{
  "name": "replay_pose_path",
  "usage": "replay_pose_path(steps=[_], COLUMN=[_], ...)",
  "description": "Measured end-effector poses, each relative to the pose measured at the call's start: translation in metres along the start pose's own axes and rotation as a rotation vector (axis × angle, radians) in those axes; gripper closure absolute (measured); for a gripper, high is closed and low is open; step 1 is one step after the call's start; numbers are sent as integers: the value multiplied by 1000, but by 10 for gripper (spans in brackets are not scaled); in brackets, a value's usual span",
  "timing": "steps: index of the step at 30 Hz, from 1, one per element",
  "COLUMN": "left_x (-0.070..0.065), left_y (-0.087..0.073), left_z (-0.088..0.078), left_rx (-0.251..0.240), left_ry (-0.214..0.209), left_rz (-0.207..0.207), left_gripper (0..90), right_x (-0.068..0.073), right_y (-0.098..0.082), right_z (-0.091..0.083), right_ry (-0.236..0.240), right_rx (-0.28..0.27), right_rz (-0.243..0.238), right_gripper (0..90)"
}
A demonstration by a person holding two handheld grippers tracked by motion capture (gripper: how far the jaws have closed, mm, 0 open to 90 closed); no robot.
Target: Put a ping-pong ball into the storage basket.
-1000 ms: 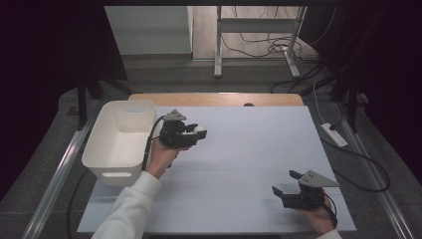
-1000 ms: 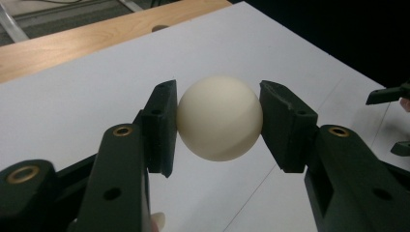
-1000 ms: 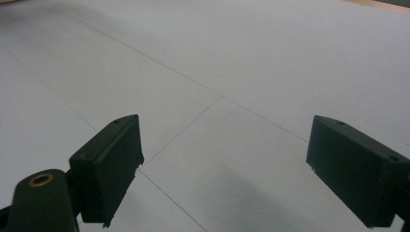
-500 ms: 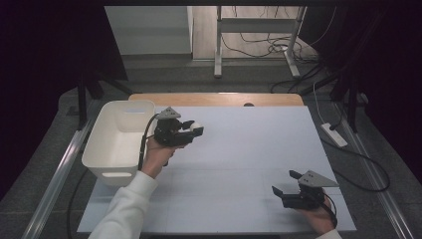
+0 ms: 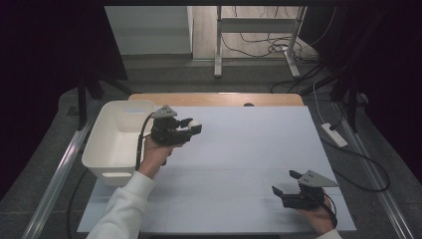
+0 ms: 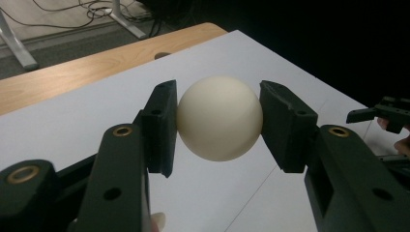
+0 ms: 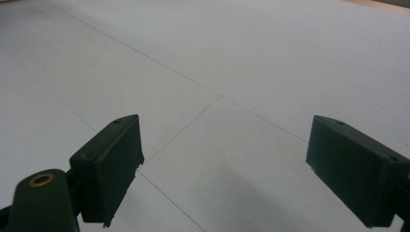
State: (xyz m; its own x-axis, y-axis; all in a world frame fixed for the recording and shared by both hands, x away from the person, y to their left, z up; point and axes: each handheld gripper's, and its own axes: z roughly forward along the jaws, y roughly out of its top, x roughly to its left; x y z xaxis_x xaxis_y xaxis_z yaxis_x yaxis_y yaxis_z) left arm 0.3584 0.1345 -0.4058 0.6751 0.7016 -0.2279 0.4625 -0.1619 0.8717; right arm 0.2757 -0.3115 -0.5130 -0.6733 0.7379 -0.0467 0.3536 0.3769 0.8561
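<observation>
White bin [image 5: 117, 144] at the left edge of white table [image 5: 249, 149]

Two black jaws of the right gripper [image 7: 225, 171] rising from the bottom edge, set wide apart with nothing between them. Beyond and beneath them, pale white counter [image 7: 232, 63], crossed by thin seam lines that meet just above the gap. Faint grey shadow on the counter between the jaws.
</observation>
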Motion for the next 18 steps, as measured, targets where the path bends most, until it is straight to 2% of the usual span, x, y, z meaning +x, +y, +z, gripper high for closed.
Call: replay_pose_path(steps=[18], left_x=[2], left_y=[5], left_z=[-20], left_rx=[-45], left_ry=[16], left_rz=[-6], left_gripper=[507], right_x=[0], right_y=[0], right_z=[0], right_ry=[3], right_rx=[-4], right_rz=[0], right_gripper=[126])
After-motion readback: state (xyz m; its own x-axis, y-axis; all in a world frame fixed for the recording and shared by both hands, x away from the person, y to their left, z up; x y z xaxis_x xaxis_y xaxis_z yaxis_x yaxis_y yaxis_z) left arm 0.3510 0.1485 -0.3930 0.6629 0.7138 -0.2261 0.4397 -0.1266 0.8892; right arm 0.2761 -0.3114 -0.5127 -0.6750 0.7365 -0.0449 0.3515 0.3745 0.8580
